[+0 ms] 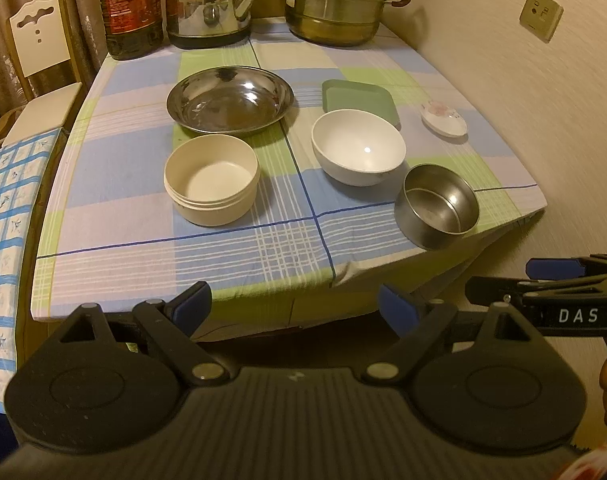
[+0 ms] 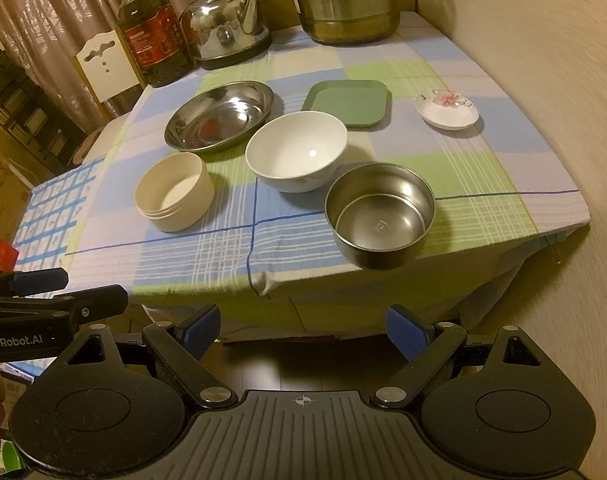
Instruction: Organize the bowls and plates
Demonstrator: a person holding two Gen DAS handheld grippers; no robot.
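Six dishes lie apart on the checked table [image 1: 263, 248]: from left, the cream tub [image 1: 211, 180] before the steel plate [image 1: 230, 100], the white bowl [image 1: 358, 147] before the green plate [image 1: 359, 102], then the steel bowl [image 2: 379, 214] and the small flowered dish [image 2: 446, 109]. Both grippers, left gripper [image 1: 293, 310] and right gripper [image 2: 303, 330], hang wide open and empty before the near edge. The steel bowl sits near that edge, so I would lift it straight up; the front middle offers free room.

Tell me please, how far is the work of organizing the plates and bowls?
Done: nothing visible; no dish is stacked. The steel plate, green plate, flowered saucer, white bowl, cream bowl and steel bowl all lie separately on the tablecloth. In hand: nothing; the left tool and right tool are open, short of the table. Left: all the sorting.
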